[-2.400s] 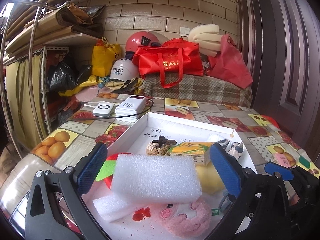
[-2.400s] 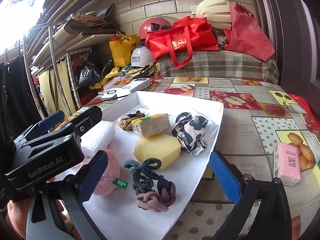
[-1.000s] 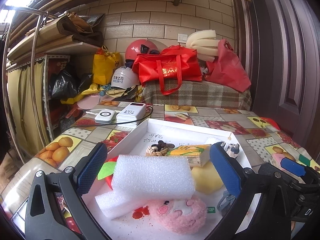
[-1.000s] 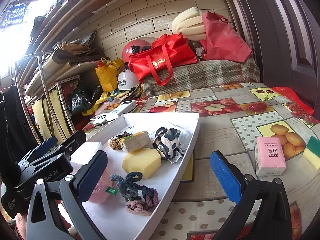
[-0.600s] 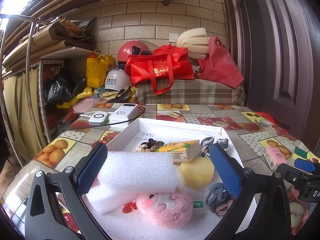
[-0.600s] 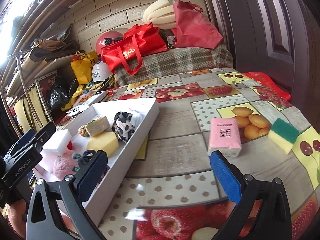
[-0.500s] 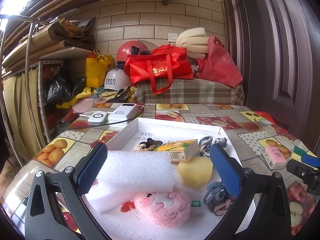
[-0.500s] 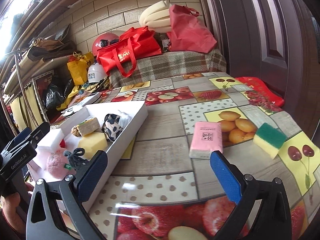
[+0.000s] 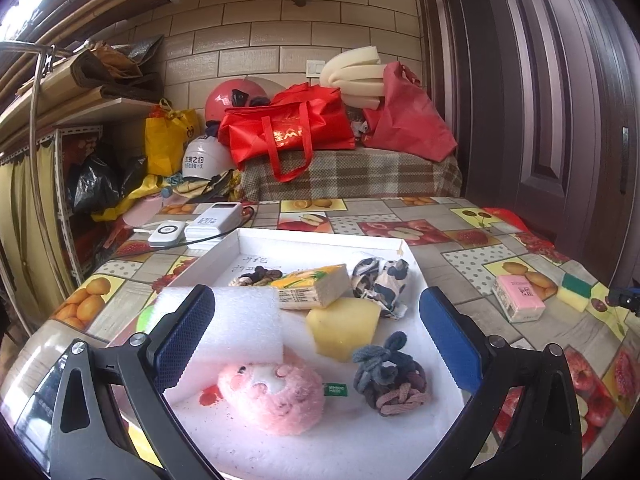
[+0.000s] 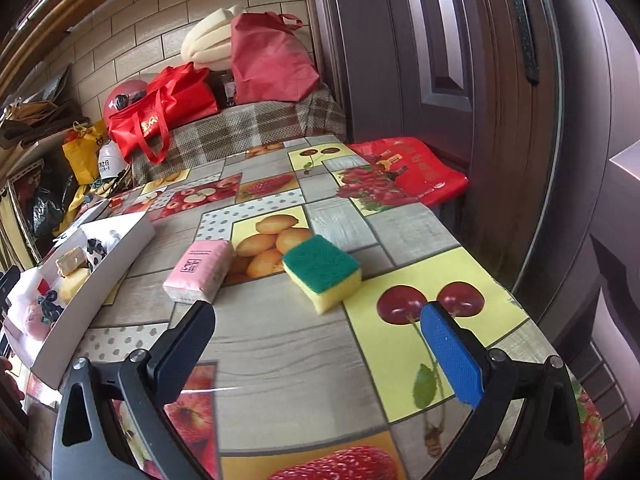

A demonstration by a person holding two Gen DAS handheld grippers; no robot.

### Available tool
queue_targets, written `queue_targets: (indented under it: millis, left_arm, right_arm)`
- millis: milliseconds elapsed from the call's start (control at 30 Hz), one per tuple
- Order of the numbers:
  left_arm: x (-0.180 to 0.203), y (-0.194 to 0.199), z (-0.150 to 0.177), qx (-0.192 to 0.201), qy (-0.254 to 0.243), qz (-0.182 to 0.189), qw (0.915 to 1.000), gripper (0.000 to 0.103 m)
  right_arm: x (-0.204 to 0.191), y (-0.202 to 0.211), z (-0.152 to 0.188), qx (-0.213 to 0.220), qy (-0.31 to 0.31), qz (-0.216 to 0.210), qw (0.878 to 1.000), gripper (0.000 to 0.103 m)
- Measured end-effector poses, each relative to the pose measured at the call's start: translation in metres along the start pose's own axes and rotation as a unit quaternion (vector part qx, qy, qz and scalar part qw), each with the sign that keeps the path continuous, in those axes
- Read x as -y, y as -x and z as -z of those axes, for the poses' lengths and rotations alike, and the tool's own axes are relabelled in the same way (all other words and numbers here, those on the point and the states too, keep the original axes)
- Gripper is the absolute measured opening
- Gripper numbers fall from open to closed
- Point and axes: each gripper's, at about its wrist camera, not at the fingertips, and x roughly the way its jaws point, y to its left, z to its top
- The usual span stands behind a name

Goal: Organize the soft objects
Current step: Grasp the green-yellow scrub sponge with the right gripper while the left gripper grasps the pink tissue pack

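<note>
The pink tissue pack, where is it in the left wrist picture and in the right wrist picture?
Left wrist: pink tissue pack at far right, on the tablecloth outside the white tray.
Right wrist: pink tissue pack left of centre, beyond the open right tool.
Shared landmark: the green-and-yellow sponge just right of it.

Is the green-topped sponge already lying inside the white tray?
No, the green-topped sponge lies on the tablecloth beside the pink tissue pack, outside the white tray.

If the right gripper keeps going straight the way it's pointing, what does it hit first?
Most likely the green and yellow sponge: it lies on the table ahead of the open right gripper, roughly centred between its fingers. The pink tissue pack sits left of that line. Depth is uncertain.
</note>
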Motion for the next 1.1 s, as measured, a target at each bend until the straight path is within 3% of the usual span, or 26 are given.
queue_targets:
  millis: [133,267,367,467,533,567,600,633,667,867,900,1000,1067,1100]
  left_arm:
    - [0.043,-0.006,0.002,-0.031,-0.024,0.063,0.9972,0.103]
    - [0.104,-0.024,0.003,-0.086,-0.056,0.127,0.9866,0.103]
    - [0.148,-0.046,0.003,-0.122,-0.095,0.134,0.9789,0.103]
    - [0.174,-0.07,0.002,-0.147,-0.107,0.13,0.9746,0.103]
    - [0.183,-0.088,-0.001,-0.168,-0.1,0.128,0.9722,0.103]
    - [0.186,-0.097,-0.001,-0.182,-0.095,0.127,0.9705,0.103]
    - [0.189,-0.105,-0.001,-0.194,-0.089,0.128,0.9686,0.103]
    - [0.192,-0.113,-0.001,-0.204,-0.085,0.13,0.9666,0.103]
    - [0.195,-0.119,-0.002,-0.21,-0.083,0.129,0.9655,0.103]
    - [0.224,-0.142,-0.006,-0.225,-0.117,0.125,0.9592,0.103]
    - [0.226,-0.147,-0.006,-0.23,-0.12,0.124,0.9577,0.103]
    - [0.227,-0.158,-0.005,-0.247,-0.114,0.123,0.9544,0.102]
    - [0.225,-0.161,-0.003,-0.255,-0.105,0.13,0.9524,0.097]
    - [0.223,-0.161,-0.004,-0.254,-0.099,0.132,0.953,0.076]
  right_arm:
    - [0.007,-0.026,-0.005,-0.056,0.009,-0.021,0.998,0.103]
    - [-0.004,-0.051,-0.014,-0.084,0.046,-0.016,0.995,0.103]
    - [-0.018,-0.062,-0.022,-0.072,0.099,0.006,0.992,0.103]
    - [-0.018,-0.08,-0.025,-0.103,0.112,0.006,0.988,0.102]
    - [-0.012,-0.093,-0.023,-0.138,0.099,-0.006,0.986,0.084]
    - [-0.01,-0.093,-0.024,-0.139,0.094,-0.005,0.986,0.083]
    - [-0.01,-0.091,-0.024,-0.134,0.093,-0.009,0.987,0.076]
    - [-0.011,-0.089,-0.024,-0.131,0.095,-0.018,0.987,0.061]
    - [-0.012,-0.088,-0.023,-0.13,0.098,-0.02,0.987,0.056]
    - [-0.012,-0.088,-0.024,-0.13,0.098,-0.019,0.987,0.05]
    - [-0.01,-0.088,-0.024,-0.13,0.094,-0.017,0.987,0.045]
    - [-0.006,-0.089,-0.026,-0.13,0.077,-0.026,0.988,0.044]
    - [-0.007,-0.089,-0.026,-0.129,0.078,-0.026,0.988,0.044]
    - [-0.008,-0.089,-0.026,-0.128,0.08,-0.024,0.988,0.043]
